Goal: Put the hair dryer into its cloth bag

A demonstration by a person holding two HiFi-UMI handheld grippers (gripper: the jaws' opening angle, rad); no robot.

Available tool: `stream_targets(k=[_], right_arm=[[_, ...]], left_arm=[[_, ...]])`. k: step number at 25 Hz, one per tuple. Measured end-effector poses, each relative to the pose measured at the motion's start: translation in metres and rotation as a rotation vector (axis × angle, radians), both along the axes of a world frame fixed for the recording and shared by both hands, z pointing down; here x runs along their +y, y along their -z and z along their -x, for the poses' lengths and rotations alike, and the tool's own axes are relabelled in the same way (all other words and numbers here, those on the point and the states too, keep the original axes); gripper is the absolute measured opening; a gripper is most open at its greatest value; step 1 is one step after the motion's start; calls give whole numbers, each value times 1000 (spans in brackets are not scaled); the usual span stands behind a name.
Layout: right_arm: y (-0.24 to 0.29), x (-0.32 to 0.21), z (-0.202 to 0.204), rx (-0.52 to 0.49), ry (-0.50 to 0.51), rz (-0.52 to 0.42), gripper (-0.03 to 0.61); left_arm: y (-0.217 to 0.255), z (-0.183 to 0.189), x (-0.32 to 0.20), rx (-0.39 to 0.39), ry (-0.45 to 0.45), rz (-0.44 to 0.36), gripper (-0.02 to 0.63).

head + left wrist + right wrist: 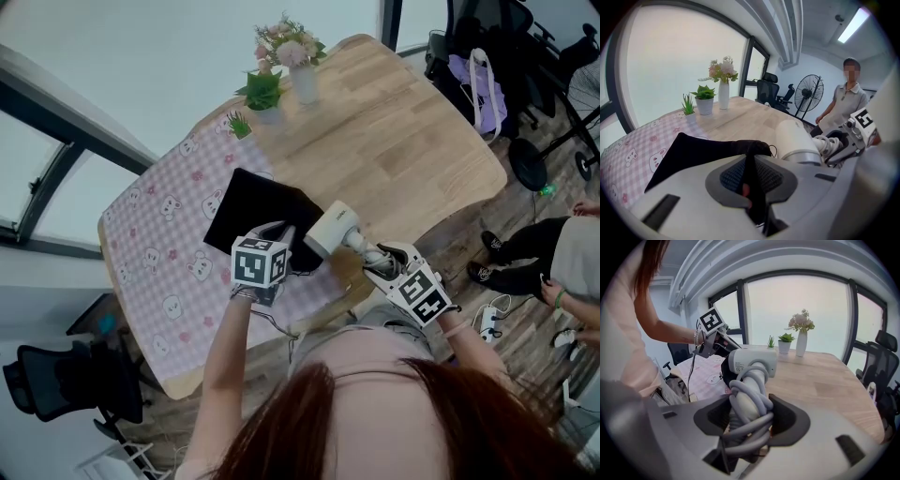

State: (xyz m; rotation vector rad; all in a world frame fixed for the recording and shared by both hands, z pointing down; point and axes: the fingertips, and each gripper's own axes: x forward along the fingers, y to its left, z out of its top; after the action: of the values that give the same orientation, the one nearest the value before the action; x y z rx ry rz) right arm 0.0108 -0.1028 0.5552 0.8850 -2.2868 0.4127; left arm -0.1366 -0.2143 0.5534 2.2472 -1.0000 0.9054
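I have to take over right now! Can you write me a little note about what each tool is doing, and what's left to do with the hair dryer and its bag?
Left tool: shut on the near edge of the black cloth bag, pinching the fabric.
Right tool: shut on the hair dryer by its handle, with the cord wound round it.
Where: the bag lies on the pink checked cloth. The dryer's head is beside the bag's near edge, outside it.
Done: both things are gripped.
Left: slide the dryer into the bag, then let go.

Head cam top-down; table [403,141] shared
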Motion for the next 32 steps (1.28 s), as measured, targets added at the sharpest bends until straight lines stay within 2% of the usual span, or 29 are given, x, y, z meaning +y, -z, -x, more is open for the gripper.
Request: stream_targets(k=[18,32], right_arm=[[-25,22,28,71,151,58,229],[-37,14,39,51,195,119,229]], left_arm=[[2,-2,4,6,2,12,44],[6,-8,14,-14,-52,-2,44]])
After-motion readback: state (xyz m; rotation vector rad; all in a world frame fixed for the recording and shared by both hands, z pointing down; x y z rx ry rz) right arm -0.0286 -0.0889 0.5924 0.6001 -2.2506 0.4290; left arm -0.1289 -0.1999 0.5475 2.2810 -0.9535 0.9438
